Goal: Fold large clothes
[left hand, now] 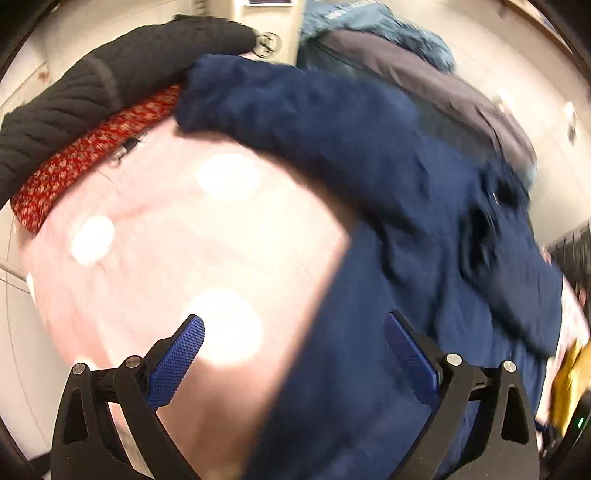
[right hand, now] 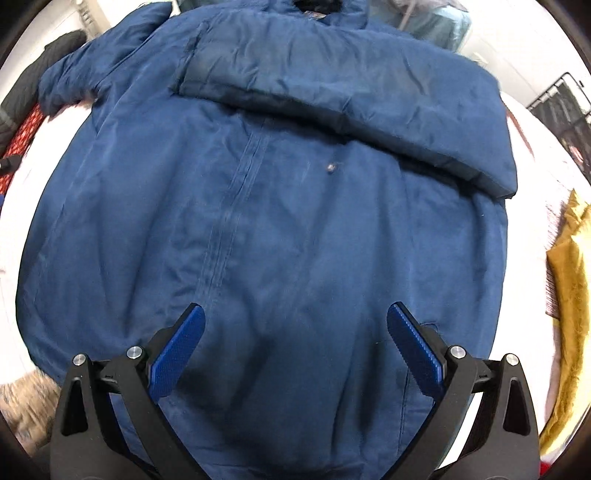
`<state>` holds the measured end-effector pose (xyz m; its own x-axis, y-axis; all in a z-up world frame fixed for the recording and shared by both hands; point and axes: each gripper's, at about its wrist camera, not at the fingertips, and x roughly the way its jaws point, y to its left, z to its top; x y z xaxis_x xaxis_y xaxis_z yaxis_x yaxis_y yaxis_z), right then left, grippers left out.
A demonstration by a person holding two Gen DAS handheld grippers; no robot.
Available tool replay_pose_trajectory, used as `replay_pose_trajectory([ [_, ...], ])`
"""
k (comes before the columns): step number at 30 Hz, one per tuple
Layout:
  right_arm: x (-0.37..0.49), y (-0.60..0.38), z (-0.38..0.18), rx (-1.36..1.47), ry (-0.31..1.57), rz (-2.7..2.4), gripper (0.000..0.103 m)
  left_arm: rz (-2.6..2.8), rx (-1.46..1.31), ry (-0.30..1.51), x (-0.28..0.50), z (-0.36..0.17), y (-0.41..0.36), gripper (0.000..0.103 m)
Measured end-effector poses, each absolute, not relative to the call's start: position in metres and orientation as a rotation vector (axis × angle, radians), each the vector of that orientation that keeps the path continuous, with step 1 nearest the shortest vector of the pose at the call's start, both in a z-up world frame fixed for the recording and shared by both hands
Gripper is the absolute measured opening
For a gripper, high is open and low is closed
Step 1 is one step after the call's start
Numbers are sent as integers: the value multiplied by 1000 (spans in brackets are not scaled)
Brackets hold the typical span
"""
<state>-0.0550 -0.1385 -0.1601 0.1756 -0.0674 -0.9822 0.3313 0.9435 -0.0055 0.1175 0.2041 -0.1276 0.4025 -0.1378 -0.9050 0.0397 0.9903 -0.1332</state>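
Navy jacket (right hand: 280,221) is spread flat, one sleeve (right hand: 332,96) folded across. Both grippers, left gripper (left hand: 293,360) and right gripper (right hand: 295,354), are held open, empty. That bulky sleeve could be dislodged if the hem is lifted carelessly.

We see a black quilted garment (left hand: 92,88) at upper left of the left wrist view, with a red patterned cloth (left hand: 88,155) just below it, touching. Pale pink surface (left hand: 147,258) fills the lower left, blurred, with bright glare spots. Teal fabric (left hand: 376,26) at top centre, blurry. In the right wrist view we note a mustard-yellow cloth (right hand: 569,280) at the right edge, a tan furry item (right hand: 22,406) at lower left, and a dark wire rack (right hand: 565,103) at upper right.
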Motion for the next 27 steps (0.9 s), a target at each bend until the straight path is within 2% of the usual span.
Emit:
replay_pose_trajectory([
  [10, -14, -100, -161, 242, 1438, -439, 97, -80, -85, 1071, 310, -124, 292, 81],
  [17, 9, -78, -144, 211, 1474, -522, 97, -112, 4, 1098, 391, -155, 291, 73],
  [20, 12, -72, -142, 217, 1486, -561, 97, -118, 83, 1126, 413, -173, 278, 61],
  [22, 4, -79, -144, 216, 1501, -577, 97, -134, 74, 1157, 420, -185, 276, 33],
  [24, 4, -78, -145, 219, 1510, -585, 97, -154, 52, 1183, 418, -194, 272, 18],
  [27, 10, -72, -143, 210, 1511, -590, 97, -160, 119, 1149, 407, -190, 262, 11],
])
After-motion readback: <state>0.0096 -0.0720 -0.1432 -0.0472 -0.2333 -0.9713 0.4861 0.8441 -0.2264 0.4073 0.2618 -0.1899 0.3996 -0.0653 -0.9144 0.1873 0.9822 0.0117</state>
